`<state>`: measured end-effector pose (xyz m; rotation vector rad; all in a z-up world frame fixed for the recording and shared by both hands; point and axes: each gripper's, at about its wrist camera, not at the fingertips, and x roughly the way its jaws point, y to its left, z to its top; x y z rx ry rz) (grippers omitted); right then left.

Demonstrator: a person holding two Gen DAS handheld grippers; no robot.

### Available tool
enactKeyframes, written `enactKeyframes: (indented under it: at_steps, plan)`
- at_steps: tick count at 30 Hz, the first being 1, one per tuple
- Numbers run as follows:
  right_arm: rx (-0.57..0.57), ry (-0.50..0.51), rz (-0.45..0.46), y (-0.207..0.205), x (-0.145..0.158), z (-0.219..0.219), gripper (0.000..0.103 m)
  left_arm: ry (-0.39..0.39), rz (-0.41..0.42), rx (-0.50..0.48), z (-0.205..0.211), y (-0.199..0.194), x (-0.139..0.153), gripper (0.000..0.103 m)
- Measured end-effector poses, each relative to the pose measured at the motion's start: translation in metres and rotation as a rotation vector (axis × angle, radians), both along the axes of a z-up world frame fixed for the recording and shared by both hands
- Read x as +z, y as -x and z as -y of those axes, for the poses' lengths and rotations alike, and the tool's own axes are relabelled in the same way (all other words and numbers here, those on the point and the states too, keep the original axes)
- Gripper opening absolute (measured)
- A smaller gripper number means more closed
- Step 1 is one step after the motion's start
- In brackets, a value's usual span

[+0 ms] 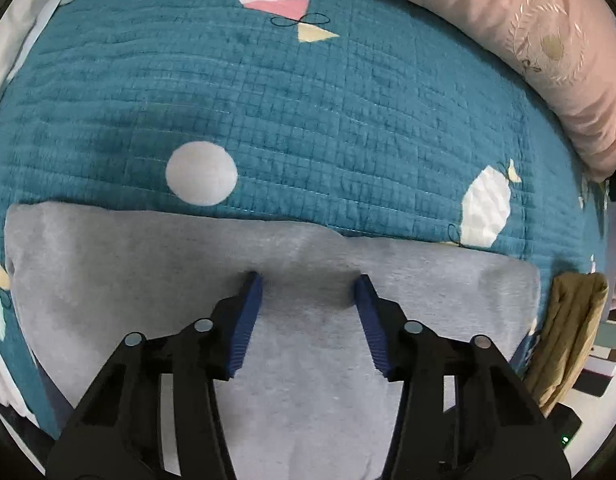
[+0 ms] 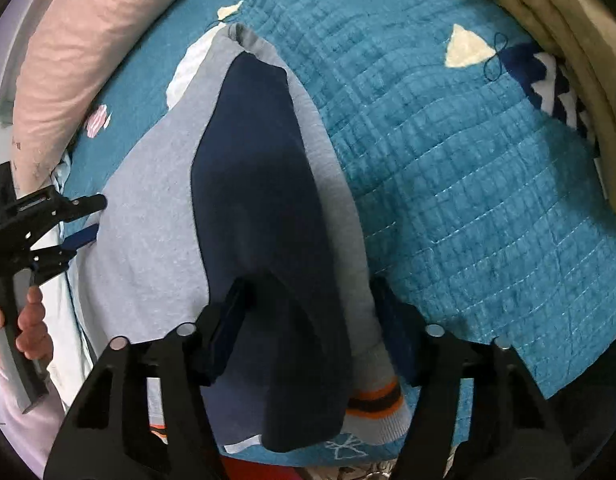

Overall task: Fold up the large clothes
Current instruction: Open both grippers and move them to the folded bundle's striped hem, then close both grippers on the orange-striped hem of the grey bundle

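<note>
Lying flat on the teal quilt (image 1: 308, 112), the grey sweatshirt (image 2: 148, 216) has its navy sleeve (image 2: 260, 216) folded across it, cuff toward the quilt's near edge. The left gripper (image 1: 308, 292) hovers over the sweatshirt's plain grey side with jaws apart, nothing pinched. The right gripper (image 2: 308, 300) straddles the sleeve, jaws parted — the pads do not appear to press. A shallow pinch could catch only the sleeve layer and drag it off the body, or gather quilt beneath — undoing the fold.
</note>
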<state>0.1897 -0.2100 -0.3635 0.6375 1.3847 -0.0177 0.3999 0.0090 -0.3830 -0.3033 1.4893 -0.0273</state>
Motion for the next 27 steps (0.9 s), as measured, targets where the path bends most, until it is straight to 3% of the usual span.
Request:
enactKeyframes:
  at_steps: [1, 3, 6, 10, 11, 13, 15, 19, 22, 25, 27]
  plan:
    - [0.012, 0.012, -0.001, -0.001, 0.001, -0.002, 0.054, 0.018, -0.003, -0.005, 0.001, 0.0, 0.001, 0.036]
    - [0.007, 0.008, -0.011, -0.001, 0.001, 0.0, 0.054, 0.079, -0.029, 0.002, 0.002, 0.002, 0.007, 0.008]
    - [0.014, 0.009, -0.011, 0.0, 0.001, 0.001, 0.054, 0.011, 0.006, -0.055, 0.011, 0.014, 0.029, 0.0]
    - [0.016, 0.019, -0.011, -0.001, 0.001, 0.001, 0.054, 0.049, -0.009, -0.065, 0.01, 0.034, 0.037, 0.0]
    - [0.015, 0.023, -0.015, -0.002, 0.0, -0.001, 0.055, 0.026, -0.013, -0.062, 0.01, 0.035, 0.033, 0.0]
    - [0.023, 0.033, -0.02, -0.003, -0.001, -0.003, 0.056, -0.097, -0.044, -0.07, 0.011, 0.034, 0.008, 0.0]
    - [0.023, 0.03, -0.026, -0.004, -0.004, -0.004, 0.058, -0.094, -0.071, -0.05, 0.009, 0.032, -0.019, 0.001]
    - [0.03, 0.02, -0.034, -0.006, -0.005, -0.003, 0.058, -0.125, -0.053, -0.134, 0.026, 0.048, 0.007, 0.0]
    - [0.034, 0.024, -0.039, -0.008, -0.006, -0.003, 0.059, -0.105, -0.112, -0.124, 0.02, 0.079, 0.012, 0.001]
    - [0.042, 0.036, -0.036, -0.009, -0.006, -0.004, 0.063, -0.117, -0.208, -0.109, 0.016, 0.108, -0.016, 0.001]
    - [0.058, 0.062, -0.034, -0.011, -0.007, -0.009, 0.066, -0.124, -0.16, -0.105, 0.017, 0.115, -0.03, 0.003]
